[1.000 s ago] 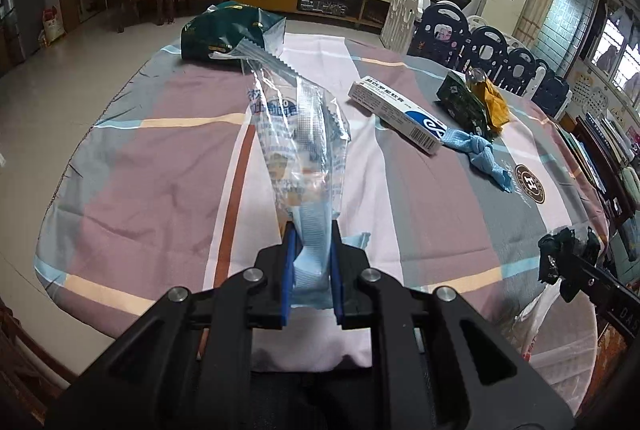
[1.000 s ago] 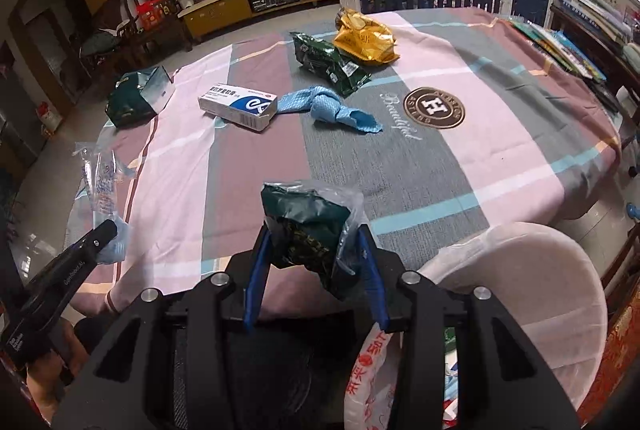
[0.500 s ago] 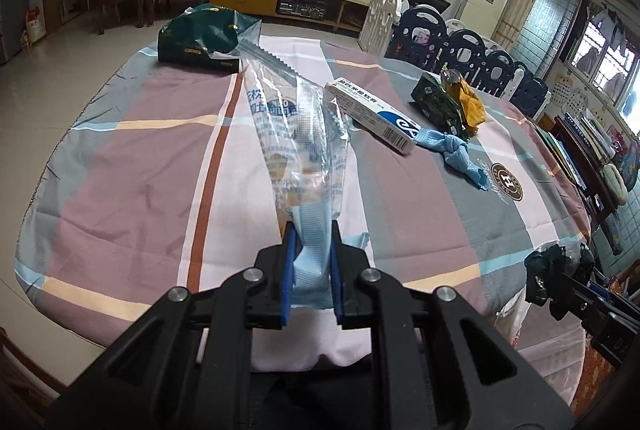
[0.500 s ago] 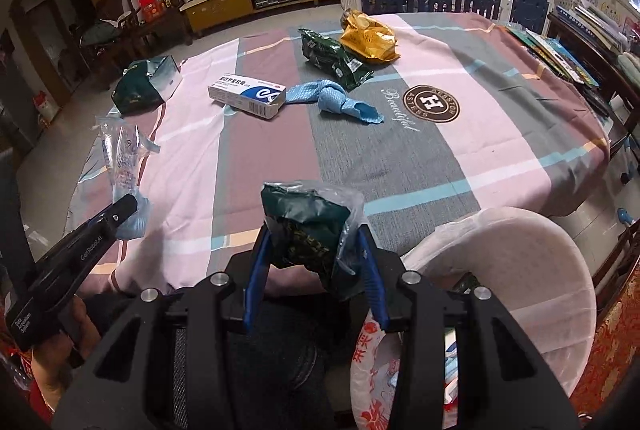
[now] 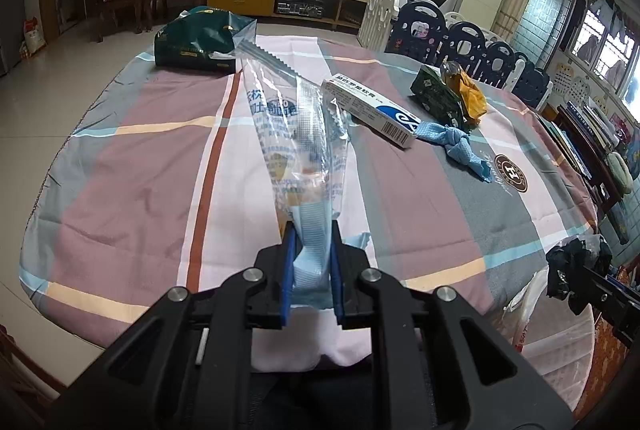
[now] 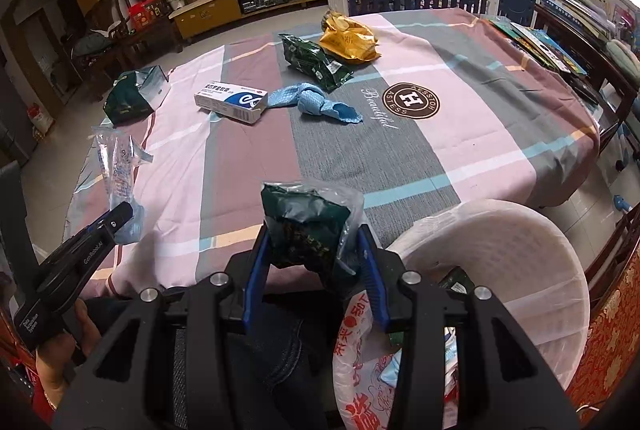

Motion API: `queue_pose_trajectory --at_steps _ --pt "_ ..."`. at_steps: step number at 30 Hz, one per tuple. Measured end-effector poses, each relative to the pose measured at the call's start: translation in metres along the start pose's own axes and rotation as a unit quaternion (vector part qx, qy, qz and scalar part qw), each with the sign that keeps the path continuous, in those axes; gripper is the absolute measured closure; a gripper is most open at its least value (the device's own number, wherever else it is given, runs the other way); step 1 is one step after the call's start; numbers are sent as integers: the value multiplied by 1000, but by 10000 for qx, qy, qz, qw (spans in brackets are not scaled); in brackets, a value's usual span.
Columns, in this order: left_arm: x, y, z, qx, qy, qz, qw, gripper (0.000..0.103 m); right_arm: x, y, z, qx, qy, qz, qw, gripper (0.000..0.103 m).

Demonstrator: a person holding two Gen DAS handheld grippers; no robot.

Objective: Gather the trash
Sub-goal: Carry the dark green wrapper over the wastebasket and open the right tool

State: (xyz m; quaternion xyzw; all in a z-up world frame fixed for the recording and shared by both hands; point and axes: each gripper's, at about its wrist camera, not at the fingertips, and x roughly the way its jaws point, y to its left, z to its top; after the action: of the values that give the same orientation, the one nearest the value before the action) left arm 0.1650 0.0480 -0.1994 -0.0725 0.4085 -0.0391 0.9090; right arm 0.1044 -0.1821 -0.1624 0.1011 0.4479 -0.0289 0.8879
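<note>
Left gripper point(image 5: 310, 250) is clamped on a clear printed wrapper point(image 5: 294, 134), crinkled, serrated-edged; right gripper point(image 6: 316, 266) is clamped on a crumpled dark green packet point(image 6: 306, 226). Both are held over the striped tablecloth point(image 6: 400, 158).

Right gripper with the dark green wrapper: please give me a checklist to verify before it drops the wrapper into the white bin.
1. Right gripper shut on the dark green wrapper: ok.
2. White bin mouth open, lined with a bag: ok.
3. Wrapper directly above the bin mouth: not ok, it hangs left of the rim.
4. Left gripper shut on the clear wrapper: ok.
5. Room left inside the bin: cannot tell.
</note>
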Motion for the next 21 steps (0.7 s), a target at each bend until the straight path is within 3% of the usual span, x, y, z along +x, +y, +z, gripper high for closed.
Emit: queue_pose_trajectory --at_steps 21 --pt "0 -1 -1 52 -6 45 10000 87 -17 -15 4 123 -155 -31 9998 60"
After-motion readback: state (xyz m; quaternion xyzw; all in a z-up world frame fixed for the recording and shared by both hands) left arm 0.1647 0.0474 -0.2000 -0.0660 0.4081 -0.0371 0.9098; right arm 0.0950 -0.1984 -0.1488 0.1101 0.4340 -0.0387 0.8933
